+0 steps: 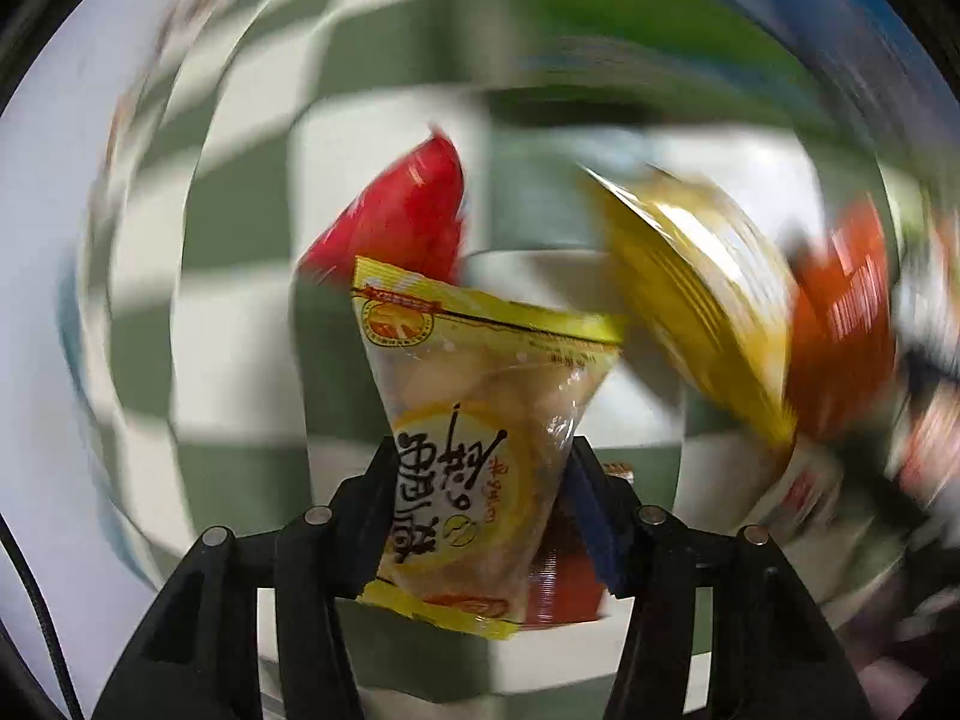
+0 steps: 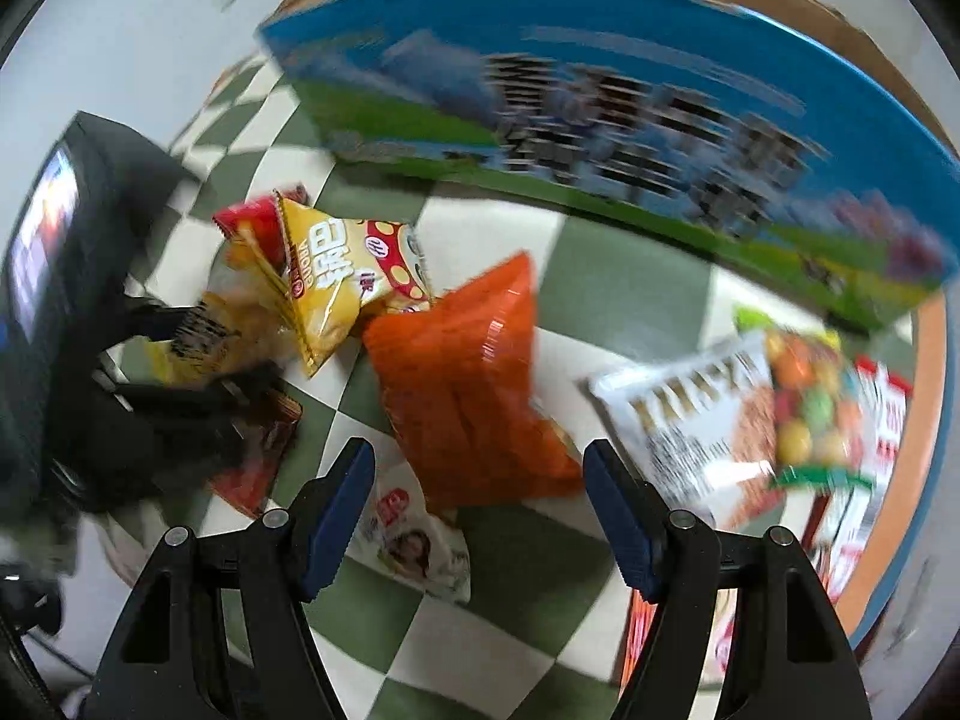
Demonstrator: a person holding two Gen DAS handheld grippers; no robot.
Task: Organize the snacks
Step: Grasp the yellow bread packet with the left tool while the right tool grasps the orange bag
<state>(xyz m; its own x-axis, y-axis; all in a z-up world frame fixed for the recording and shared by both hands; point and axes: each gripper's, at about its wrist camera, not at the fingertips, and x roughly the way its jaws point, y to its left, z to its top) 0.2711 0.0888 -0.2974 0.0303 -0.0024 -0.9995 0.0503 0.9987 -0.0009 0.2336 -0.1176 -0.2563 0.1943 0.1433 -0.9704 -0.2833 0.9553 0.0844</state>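
Now | left fingers (image 1: 480, 468) clamp yellow snack packet (image 1: 474, 420) | right fingers (image 2: 480, 516) spread, empty

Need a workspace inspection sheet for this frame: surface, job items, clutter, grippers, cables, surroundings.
Surface: green and white checkered cloth.
Job's things: yellow snack packet clamped, red packet behind it; orange bag, yellow chip bag, white packet, candy bag lying loose.
Clutter: blue printed box at the far edge.
Grippers: left hand-held gripper shut on the packet; right hand-held gripper open above the orange bag.
Cables: black cable at the left edge.
Surroundings: too blurred to tell.
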